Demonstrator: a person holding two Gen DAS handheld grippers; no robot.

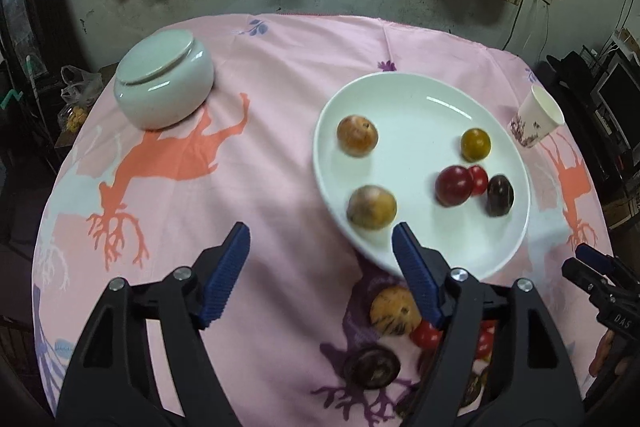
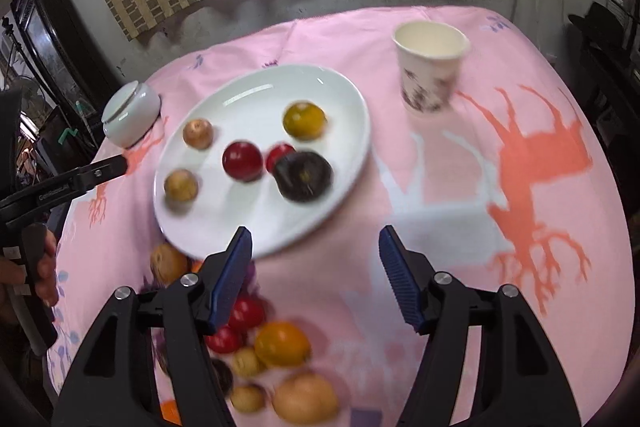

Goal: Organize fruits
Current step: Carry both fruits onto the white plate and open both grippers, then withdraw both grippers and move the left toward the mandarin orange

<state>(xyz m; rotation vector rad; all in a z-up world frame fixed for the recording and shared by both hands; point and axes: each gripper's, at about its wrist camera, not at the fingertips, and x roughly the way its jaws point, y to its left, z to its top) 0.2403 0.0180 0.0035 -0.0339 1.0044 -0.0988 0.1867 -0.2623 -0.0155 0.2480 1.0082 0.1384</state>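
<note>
A white plate (image 1: 420, 99) holds several fruits: two tan ones, a yellow-orange one (image 1: 475, 144), a red plum (image 1: 454, 185), a small red tomato and a dark purple fruit (image 1: 500, 195). My left gripper (image 1: 320, 231) stands open over the cloth at the plate's near-left rim, with nothing between its fingers. In the right wrist view my right gripper (image 2: 315, 233) is open just past the near rim of the plate (image 2: 248, 211), and it too holds nothing. Loose fruits lie on the cloth nearer me: an orange (image 2: 282, 343), red tomatoes (image 2: 246, 313) and tan fruits (image 2: 306, 397).
A flowered paper cup (image 2: 430, 67) stands right of the plate. A lidded white jar (image 1: 164, 83) sits at the far left. A pink cloth with deer prints (image 2: 532, 155) covers the round table. A hand (image 2: 44, 267) on the left gripper's grip shows at the left edge.
</note>
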